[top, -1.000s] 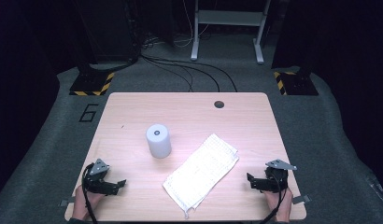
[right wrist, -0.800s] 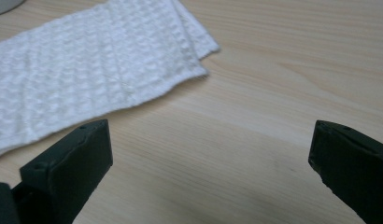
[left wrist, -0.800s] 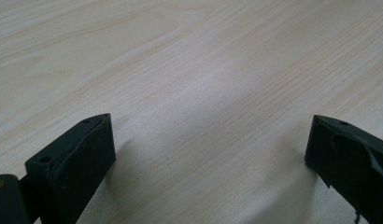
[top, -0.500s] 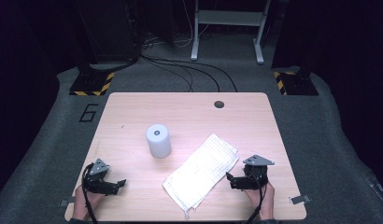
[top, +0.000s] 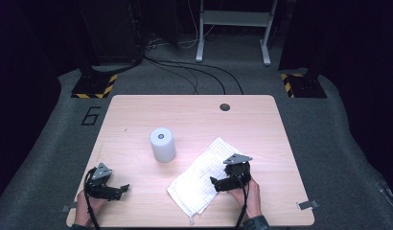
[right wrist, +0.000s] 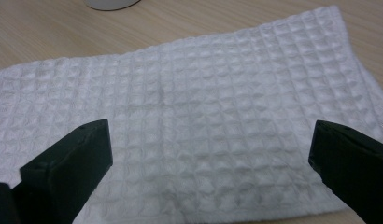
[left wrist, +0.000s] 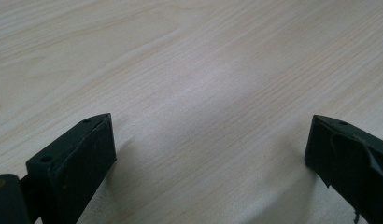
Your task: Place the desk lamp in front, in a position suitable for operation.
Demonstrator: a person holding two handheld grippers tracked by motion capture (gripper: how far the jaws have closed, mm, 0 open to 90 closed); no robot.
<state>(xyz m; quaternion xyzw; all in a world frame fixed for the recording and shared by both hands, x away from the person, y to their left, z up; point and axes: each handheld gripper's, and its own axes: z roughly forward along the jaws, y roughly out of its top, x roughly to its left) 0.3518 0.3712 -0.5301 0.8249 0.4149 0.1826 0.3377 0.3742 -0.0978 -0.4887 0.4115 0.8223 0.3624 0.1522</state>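
One painted figure "6" (top: 91, 116) marks the grey carpet beyond the far left corner of the pale rectangular wooden table (top: 194, 115). Over the white waffle-weave cloth (top: 200, 179), which lies flat and folded at the table's near middle, hovers the right gripper (top: 215, 182), jaws wide apart above its gridded weave. Left of the cloth, the left gripper (top: 123, 188) rests open over bare wood. Beyond the cloth stands a white smooth cylinder (top: 162, 144)
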